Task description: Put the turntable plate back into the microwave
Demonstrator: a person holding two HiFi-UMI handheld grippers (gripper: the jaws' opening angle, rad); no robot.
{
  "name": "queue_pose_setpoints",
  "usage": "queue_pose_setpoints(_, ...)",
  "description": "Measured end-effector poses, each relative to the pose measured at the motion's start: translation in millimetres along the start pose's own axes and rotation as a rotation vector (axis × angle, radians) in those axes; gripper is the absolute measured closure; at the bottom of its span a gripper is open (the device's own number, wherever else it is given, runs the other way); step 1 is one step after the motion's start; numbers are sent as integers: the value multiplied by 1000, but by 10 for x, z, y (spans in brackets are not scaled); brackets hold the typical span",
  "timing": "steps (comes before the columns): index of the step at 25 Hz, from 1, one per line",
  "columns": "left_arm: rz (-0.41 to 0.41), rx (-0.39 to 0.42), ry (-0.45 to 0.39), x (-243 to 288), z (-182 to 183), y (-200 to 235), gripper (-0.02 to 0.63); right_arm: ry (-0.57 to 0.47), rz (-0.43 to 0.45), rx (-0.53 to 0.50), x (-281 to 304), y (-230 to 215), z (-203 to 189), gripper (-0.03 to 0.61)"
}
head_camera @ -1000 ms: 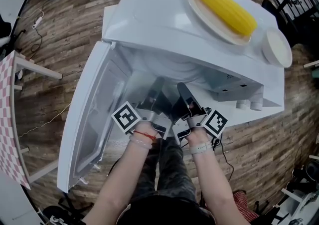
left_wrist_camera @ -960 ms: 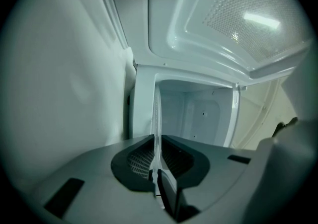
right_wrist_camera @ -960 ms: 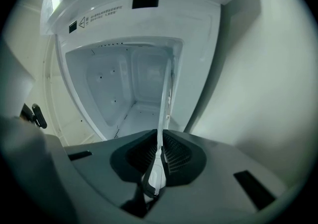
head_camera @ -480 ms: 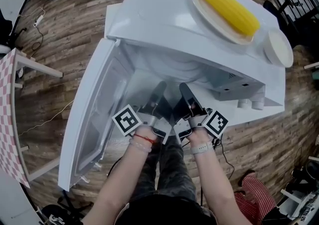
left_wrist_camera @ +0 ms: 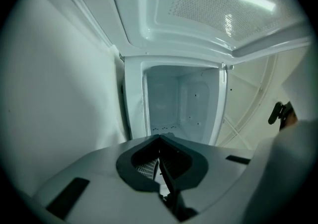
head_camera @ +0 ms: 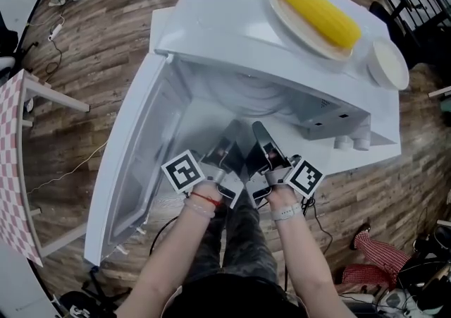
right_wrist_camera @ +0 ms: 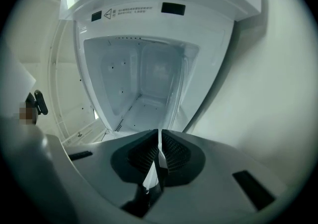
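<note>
Clamped shut on the clear turntable plate with left gripper and right gripper, at frame centre, before the open microwave.

head view: bright, even light, soft shadow inside the open microwave, sharp centre, fisheye bend at edges | left gripper view: dim, grey-green cast, round black vignette, glare streak on the perforated panel | right gripper view: equally dim and vignetted, brightest in the cavity, near foreground soft
</note>
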State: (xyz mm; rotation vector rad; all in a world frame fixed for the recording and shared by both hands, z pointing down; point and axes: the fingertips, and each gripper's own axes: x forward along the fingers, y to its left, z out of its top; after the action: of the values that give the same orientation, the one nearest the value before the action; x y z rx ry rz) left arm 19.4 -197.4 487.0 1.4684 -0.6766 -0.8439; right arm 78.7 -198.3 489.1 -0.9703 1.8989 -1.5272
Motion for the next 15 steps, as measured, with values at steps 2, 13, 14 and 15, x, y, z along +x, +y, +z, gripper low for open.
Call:
queue_pose_setpoints(2,3,2,12,-7,-39,-17,601,8,-7,-18,-28,12,-13,541)
queue_pose_setpoints(13,118,195,158,-252,-249,22,601,79,-29,-113,-268,141,-252,551)
queue_pose_setpoints(14,121,210,169,-284,-261,15,601,85,-31,-120,-296,156,-276,551)
queue_pose_setpoints(15,113,223,178,-305,-277,-13,601,92,-36,-131,-326,166,-295,552)
